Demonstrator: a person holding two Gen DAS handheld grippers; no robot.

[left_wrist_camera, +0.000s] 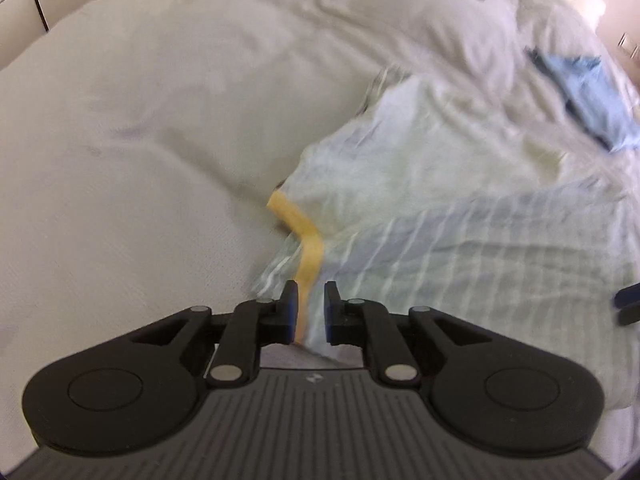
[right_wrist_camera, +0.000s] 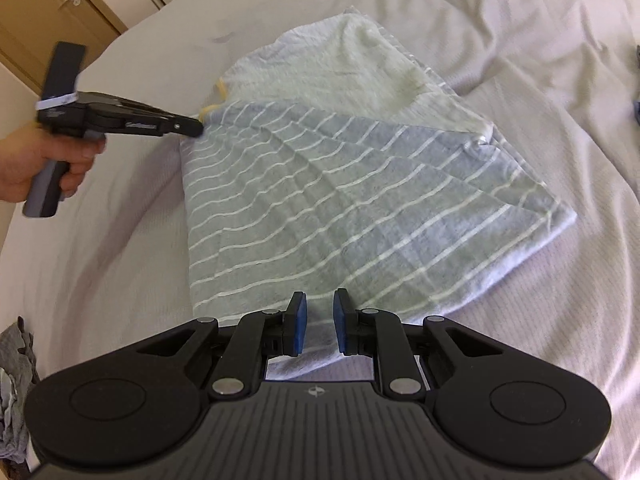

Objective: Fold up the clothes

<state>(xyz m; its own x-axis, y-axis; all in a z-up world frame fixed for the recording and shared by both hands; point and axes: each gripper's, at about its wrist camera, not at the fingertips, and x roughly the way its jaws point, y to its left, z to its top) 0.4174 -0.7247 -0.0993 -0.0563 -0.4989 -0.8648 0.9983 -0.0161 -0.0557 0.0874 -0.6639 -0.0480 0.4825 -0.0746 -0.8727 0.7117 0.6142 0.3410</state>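
A grey shirt with white stripes (right_wrist_camera: 340, 184) lies on the bed, folded so that its pale inside shows at the far end. It has a yellow neck band (left_wrist_camera: 308, 240). My left gripper (left_wrist_camera: 311, 300) is shut on the shirt at that band, with cloth bunched between the pads. In the right wrist view the left gripper (right_wrist_camera: 198, 126) meets the shirt's left corner beside the neck band (right_wrist_camera: 208, 111), with a hand (right_wrist_camera: 36, 168) on its grip. My right gripper (right_wrist_camera: 320, 308) hangs over the shirt's near edge, its jaws a little apart, with cloth between the blue pads (right_wrist_camera: 299, 320).
The white bed cover (right_wrist_camera: 500, 60) spreads all round the shirt. A blue garment (left_wrist_camera: 588, 96) lies at the far right in the left wrist view. Crumpled grey clothing (right_wrist_camera: 16, 380) sits at the bed's near left edge. A wooden wardrobe (right_wrist_camera: 48, 4) stands beyond the bed.
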